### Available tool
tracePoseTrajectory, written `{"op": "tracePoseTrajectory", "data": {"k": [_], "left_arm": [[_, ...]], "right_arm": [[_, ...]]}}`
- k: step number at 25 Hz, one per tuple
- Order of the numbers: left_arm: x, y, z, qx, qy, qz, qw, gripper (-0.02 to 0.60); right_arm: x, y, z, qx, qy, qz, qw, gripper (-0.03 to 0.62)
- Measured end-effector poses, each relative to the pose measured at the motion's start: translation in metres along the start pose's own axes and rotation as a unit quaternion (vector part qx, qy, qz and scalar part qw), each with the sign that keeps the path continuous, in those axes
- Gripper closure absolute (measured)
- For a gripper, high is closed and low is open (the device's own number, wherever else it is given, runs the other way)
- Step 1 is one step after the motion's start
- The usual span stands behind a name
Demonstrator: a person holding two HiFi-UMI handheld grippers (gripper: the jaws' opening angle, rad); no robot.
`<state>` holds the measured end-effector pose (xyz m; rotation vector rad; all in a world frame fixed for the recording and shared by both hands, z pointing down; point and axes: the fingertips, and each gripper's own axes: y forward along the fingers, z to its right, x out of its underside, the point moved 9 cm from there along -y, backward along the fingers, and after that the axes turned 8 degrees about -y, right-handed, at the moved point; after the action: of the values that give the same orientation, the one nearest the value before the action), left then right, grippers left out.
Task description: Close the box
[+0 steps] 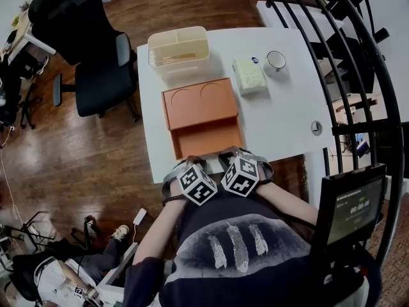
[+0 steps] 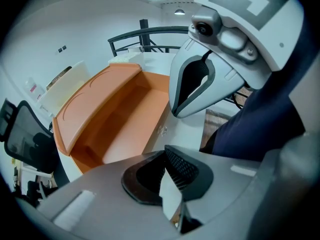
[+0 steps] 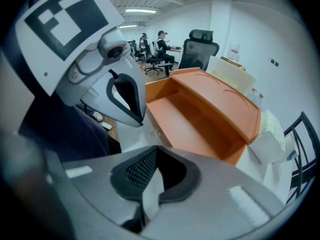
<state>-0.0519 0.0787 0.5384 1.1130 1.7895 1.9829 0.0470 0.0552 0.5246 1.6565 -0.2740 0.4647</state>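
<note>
An orange box (image 1: 208, 139) lies open on the white table (image 1: 287, 120), its tray toward me and its lid (image 1: 198, 101) folded back flat on the far side. Both grippers hover side by side at the table's front edge, just short of the tray. The left gripper (image 1: 189, 166) and the right gripper (image 1: 238, 153) both have their jaws together with nothing held. In the left gripper view the box (image 2: 125, 129) lies ahead of the shut left gripper (image 2: 167, 184). The right gripper view shows the box (image 3: 195, 124) beyond the shut right gripper (image 3: 150, 181).
A cream plastic basket (image 1: 179, 51) stands just behind the lid. A tissue pack (image 1: 248, 75) and a white cup (image 1: 275, 61) sit to the right of it. A black office chair (image 1: 83, 37) is left of the table, a black metal railing (image 1: 358, 75) on the right.
</note>
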Motion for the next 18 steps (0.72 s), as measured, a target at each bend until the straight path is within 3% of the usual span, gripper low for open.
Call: {"op": "tracePoseTrajectory", "data": {"k": [18], "left_arm": [[-0.0033, -0.0002, -0.0045, 0.003, 0.007, 0.003, 1.0000, 0.568]], "right_arm": [[-0.0007, 0.0003, 0.0032, 0.006, 0.009, 0.005, 1.000, 0.590]]}}
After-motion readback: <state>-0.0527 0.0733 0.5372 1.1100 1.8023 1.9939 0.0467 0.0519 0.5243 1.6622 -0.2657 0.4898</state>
